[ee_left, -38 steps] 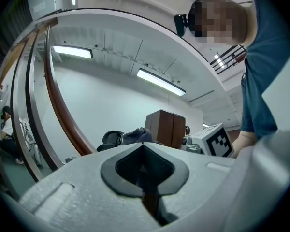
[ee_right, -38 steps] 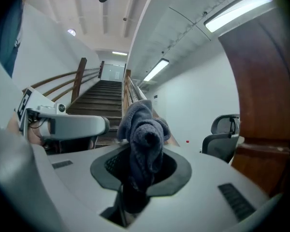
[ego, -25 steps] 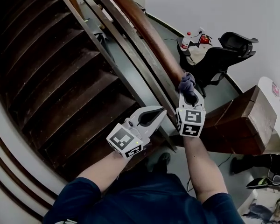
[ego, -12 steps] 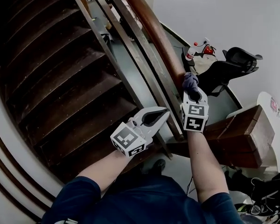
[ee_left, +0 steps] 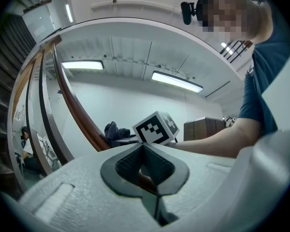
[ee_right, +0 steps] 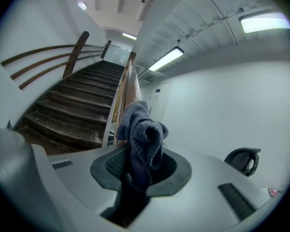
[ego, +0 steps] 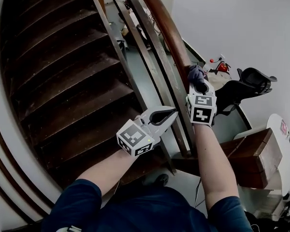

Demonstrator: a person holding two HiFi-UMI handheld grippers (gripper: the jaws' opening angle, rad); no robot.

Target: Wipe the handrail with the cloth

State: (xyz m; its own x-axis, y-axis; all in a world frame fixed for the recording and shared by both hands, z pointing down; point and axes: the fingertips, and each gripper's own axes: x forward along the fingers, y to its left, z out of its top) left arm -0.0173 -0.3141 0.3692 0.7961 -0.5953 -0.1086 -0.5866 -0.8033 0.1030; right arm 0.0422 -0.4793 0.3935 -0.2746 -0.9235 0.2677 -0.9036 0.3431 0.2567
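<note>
The brown wooden handrail [ego: 165,28] curves up from lower right to the top of the head view. My right gripper [ego: 197,83] is shut on a dark blue-grey cloth [ego: 195,73], and the cloth is pressed on the rail's top. In the right gripper view the bunched cloth [ee_right: 142,132] stands up between the jaws, with the handrail [ee_right: 130,83] running up the stairs behind it. My left gripper [ego: 170,113] hangs shut and holds nothing, left of and below the rail. From the left gripper view I see the handrail [ee_left: 75,108], the cloth [ee_left: 114,129] and the right gripper's marker cube [ee_left: 156,128].
Dark wooden stairs [ego: 63,76] fill the left. Two lower rails [ego: 145,47] run under the handrail. Below on the right are a black office chair [ego: 251,83], a red fire extinguisher [ego: 221,65], a wooden box [ego: 249,153] and a white round table [ego: 282,139].
My right gripper has slid the cloth up along the handrail, away from the wooden box below. The left gripper has come along beside it, still shut.
</note>
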